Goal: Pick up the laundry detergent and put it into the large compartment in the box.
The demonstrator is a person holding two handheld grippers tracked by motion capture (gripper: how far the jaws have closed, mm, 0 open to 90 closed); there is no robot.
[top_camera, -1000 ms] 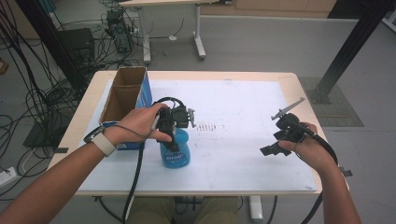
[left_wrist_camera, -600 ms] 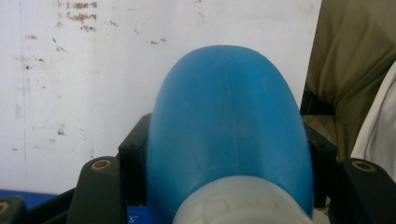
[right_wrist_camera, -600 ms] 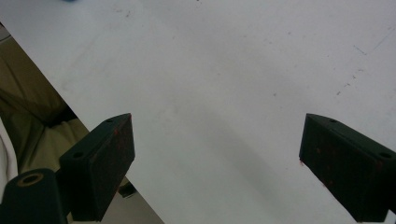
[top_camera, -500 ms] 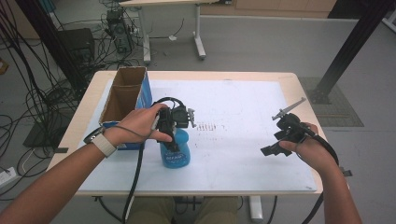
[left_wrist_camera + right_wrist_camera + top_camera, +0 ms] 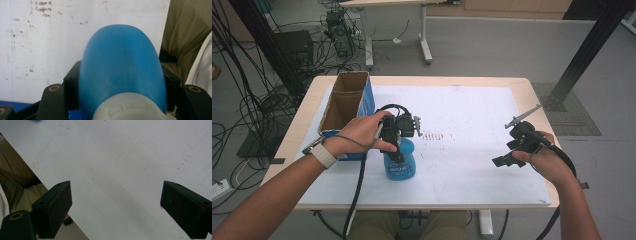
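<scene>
So the left tool (image 5: 396, 145) is clamped onto a blue bottle (image 5: 400, 164), coming down on it from above. In the left gripper view you can see the bottle's rounded blue body (image 5: 122, 65) wedged right between the two black jaws, with a whitish neck or cap part at the bottom of the frame. Both pads press against its sides, so it's a real grip, not just hovering around it.

The bottle stands upright on the white mat (image 5: 472, 115) that covers most of the desk (image 5: 532, 85), toward the left-front part of it. Just beside it on the left is an open cardboard box with blue sides (image 5: 346, 107), near the desk's left edge. The person's left hand (image 5: 359, 135) sits between box and bottle; can't quite tell from the high view whether the bottle touches the box, the hand hides that bit.

The right tool (image 5: 512, 152) is well apart, over on the right side of the mat. Its jaws stand wide apart with nothing between them, and the right gripper view shows bare white mat (image 5: 120, 165) between the two black pads. Looks like it's held just above the surface, tilted toward the middle of the desk.

Some faint reddish marks (image 5: 435, 135) on the mat right of the bottle.
</scene>
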